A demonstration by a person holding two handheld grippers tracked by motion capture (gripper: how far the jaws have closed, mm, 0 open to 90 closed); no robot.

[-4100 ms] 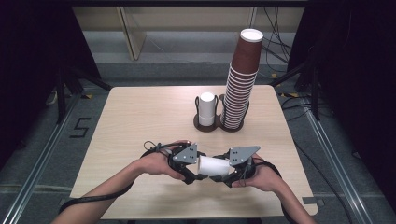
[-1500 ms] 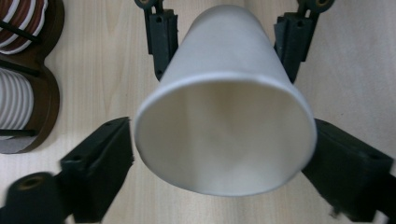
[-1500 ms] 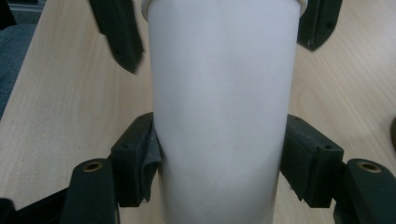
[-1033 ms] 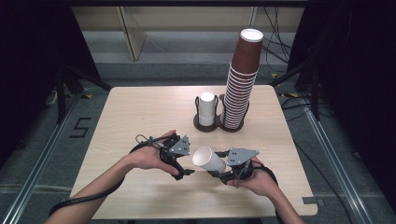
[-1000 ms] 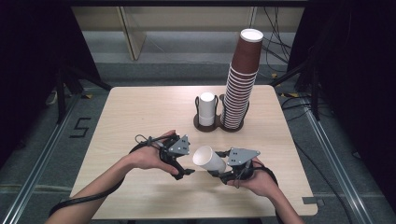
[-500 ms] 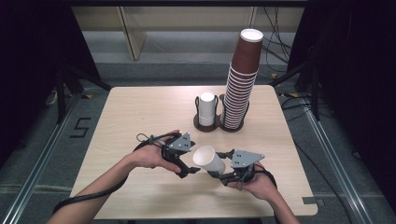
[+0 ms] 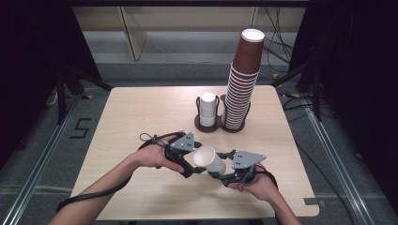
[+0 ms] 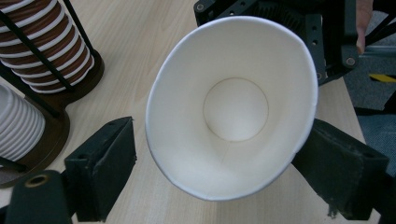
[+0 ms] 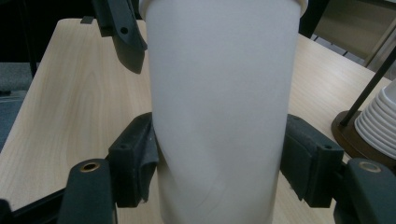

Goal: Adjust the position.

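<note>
The right gripper (image 7: 219, 172) clasped a white paper cup (image 7: 210, 161) by its lower body, both pads pressed against its sides, and held it just above the near part of the worktop (image 7: 141, 112) with the open mouth tilted toward the left gripper (image 7: 193, 168). In the left gripper view the cup's rim (image 8: 232, 106) sat between that gripper's two jaws, which had just been closing; one pad stood clear of the rim with worktop showing between, the other lay at its edge. Farther back stood a holder with a short stack of white cups (image 7: 207, 108) and, beside it, a tall stack of brown cups (image 7: 242, 82).
</note>
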